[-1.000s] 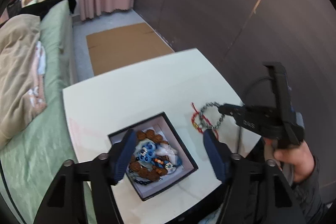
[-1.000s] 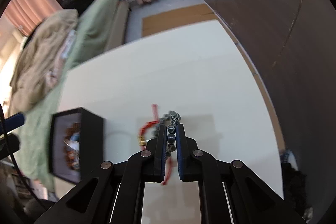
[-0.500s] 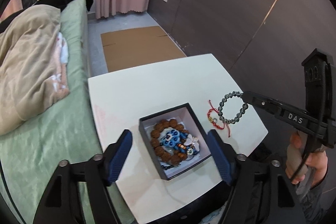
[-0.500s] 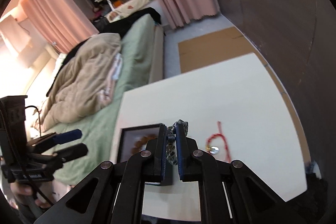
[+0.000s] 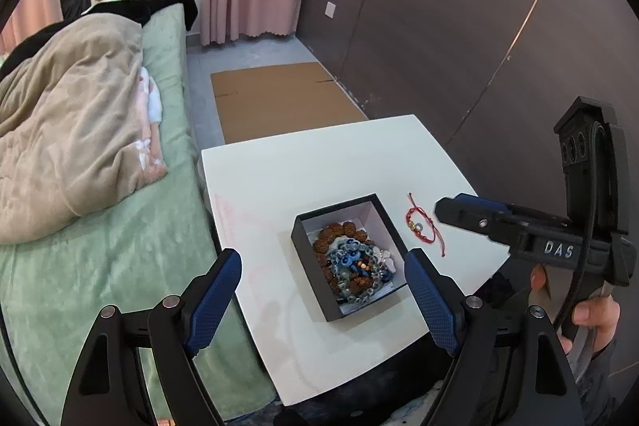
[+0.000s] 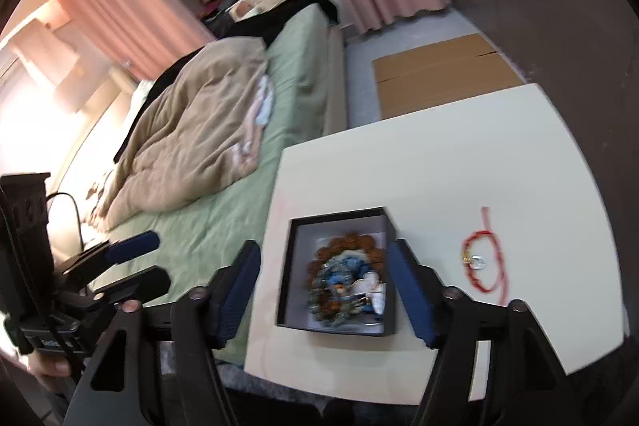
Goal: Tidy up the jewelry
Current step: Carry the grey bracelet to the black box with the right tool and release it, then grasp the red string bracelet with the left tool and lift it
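Beaded bracelets [image 5: 351, 262] fill black box [image 5: 305, 258]; both hand-held grippers, left [image 5: 323, 300] and right [image 6: 323, 290], opening, empty.

White table [image 5: 319, 162], black jewelry box [image 5: 307, 266] of bracelets, red string bracelet [image 5: 419, 226] just beside it

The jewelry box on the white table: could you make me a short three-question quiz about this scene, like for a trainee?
1. True or false: the red string bracelet lies inside the black box.
2. Which is in the box? A) a watch B) brown and blue bead bracelets C) coins
3. Fill in: the box stands on a white ____ beside a green bed.

Key: 1 false, it lies on the table beside the box; 2 B; 3 table.
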Demonstrator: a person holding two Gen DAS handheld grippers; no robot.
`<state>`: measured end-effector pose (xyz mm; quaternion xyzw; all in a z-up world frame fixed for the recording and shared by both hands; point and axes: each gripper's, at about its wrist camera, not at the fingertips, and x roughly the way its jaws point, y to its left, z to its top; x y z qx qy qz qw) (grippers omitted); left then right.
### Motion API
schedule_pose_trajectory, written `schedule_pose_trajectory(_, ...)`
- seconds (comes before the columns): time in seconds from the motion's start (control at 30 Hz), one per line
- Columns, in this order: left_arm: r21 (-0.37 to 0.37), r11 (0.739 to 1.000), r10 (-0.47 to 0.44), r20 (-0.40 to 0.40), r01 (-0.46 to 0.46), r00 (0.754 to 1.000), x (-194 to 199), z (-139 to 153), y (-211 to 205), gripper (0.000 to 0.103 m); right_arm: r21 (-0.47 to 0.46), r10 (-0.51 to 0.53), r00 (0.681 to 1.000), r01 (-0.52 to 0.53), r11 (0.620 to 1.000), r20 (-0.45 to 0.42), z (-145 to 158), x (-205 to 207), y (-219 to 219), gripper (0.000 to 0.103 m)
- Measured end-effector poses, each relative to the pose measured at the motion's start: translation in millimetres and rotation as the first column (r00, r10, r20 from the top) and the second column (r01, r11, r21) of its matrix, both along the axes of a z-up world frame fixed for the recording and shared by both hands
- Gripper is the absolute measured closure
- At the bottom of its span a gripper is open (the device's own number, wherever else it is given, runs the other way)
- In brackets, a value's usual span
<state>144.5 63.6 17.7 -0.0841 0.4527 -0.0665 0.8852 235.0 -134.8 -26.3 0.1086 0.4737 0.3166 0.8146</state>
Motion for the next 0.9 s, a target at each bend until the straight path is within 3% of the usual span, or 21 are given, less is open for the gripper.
schedule_pose_trajectory(0.3, 0.003, 0.999, -0.049, -0.006, 0.049, 0.999, 10, -4, -27, 0.019, 0.019, -0.064, 0.998, 0.064, 0.998, -0.029, 1, -1, -53, 0.035)
schedule_pose_trajectory(0.43, 0.012, 0.996, -0.085, -0.017, 0.085, 0.996, 18, -6, -48, 0.019, 0.028, -0.079, 0.996, 0.08, 0.996, -0.028, -1, 0, -72, 0.027)
schedule_pose_trajectory(0.9, 0.05, 0.987, -0.151, -0.059, 0.153, 0.987, 60, -25, -111, 0.019, 0.023, -0.161, 0.982, 0.164, 0.986, -0.098, -34, 31, -129, 0.023)
